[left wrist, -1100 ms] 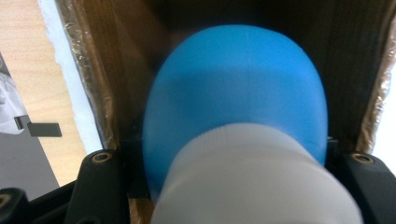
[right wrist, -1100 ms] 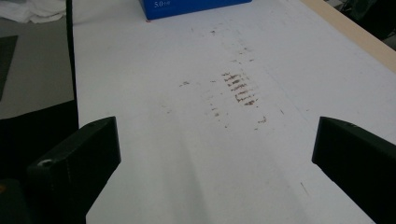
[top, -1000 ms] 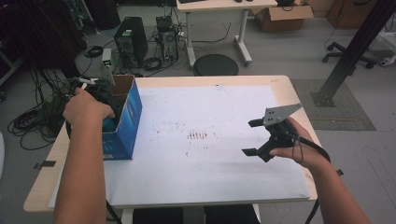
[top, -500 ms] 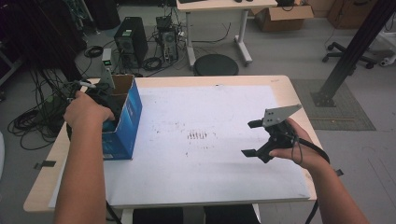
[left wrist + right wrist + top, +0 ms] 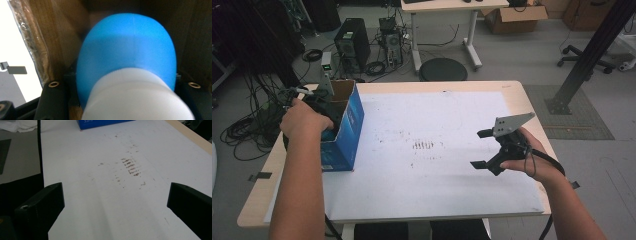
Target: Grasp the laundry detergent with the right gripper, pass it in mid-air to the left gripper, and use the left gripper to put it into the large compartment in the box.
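My left gripper [image 5: 331, 114] reaches down into an open blue cardboard box [image 5: 349, 131] at the table's left edge, with the hand over it. In the left gripper view its black jaws stand on either side of a rounded blue object with a white ribbed end [image 5: 127, 55], pressed against it inside the box's brown walls. My right gripper [image 5: 477, 149] hovers over the right part of the table, its jaws wide apart with nothing between them. In the right gripper view my right gripper [image 5: 115, 202] faces the white sheet, with the blue box [image 5: 105, 123] far ahead.
A white sheet [image 5: 432, 190] covers most of the wooden table [image 5: 517, 95], with brown scuff marks [image 5: 424, 145] near its middle. Computer towers, cables, a round stool and another desk stand on the floor beyond the far edge.
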